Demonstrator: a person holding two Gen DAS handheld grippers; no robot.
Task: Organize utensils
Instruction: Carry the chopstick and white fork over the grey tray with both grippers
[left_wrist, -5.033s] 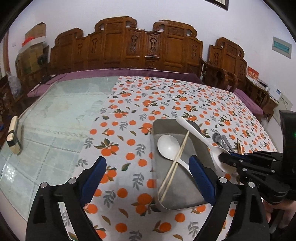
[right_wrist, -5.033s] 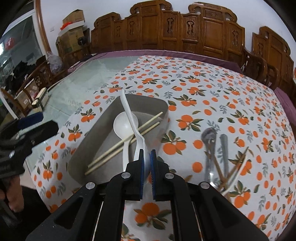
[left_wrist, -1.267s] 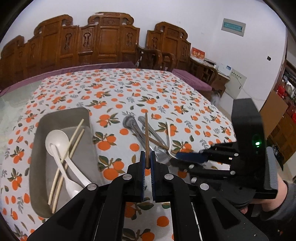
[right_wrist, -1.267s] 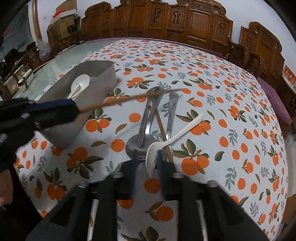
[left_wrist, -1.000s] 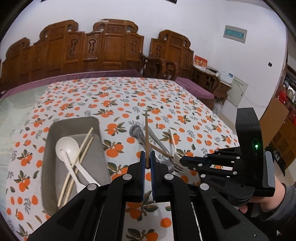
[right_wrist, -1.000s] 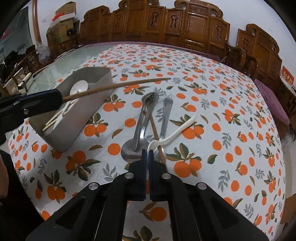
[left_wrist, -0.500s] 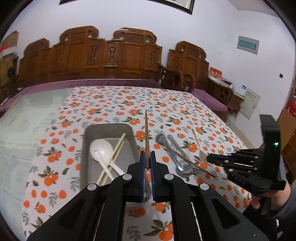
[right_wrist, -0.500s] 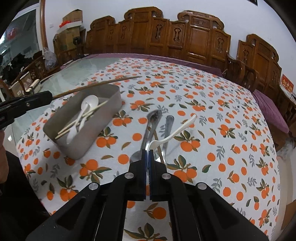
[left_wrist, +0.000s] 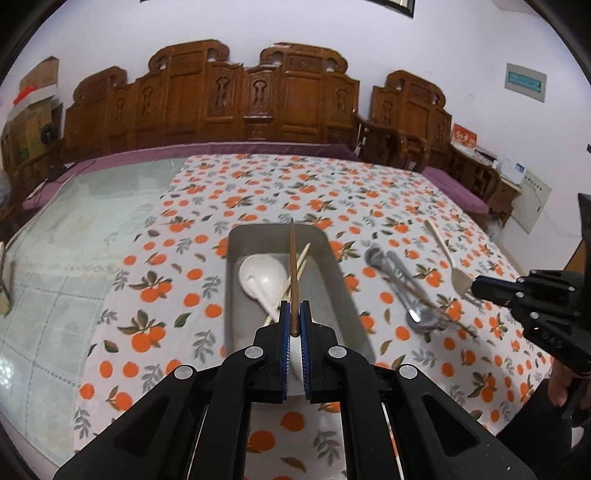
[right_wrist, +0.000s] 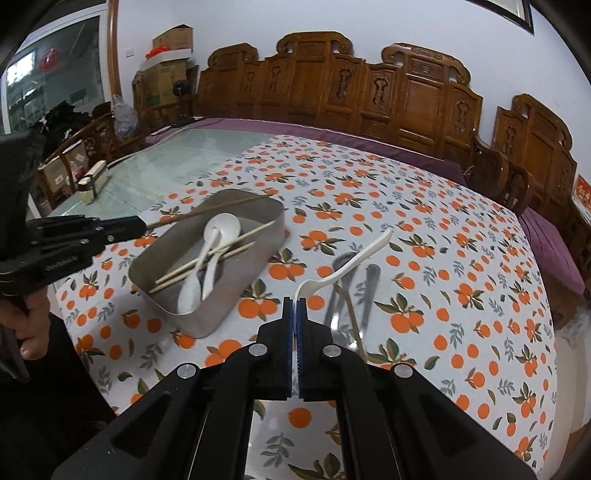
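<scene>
A: Left gripper?
B: Level, pointing forward, both pads pinched tight together on something thin.

A: And the right gripper?
B: Same posture, pads pressed together; a bare hand grips the left tool's handle.

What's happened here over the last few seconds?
The left gripper picked a dark chopstick from the loose pile and carried it over the metal tray. The right gripper dropped one white fork in the tray, then lifted another white fork. The metal spoons stayed on the tablecloth.
</scene>
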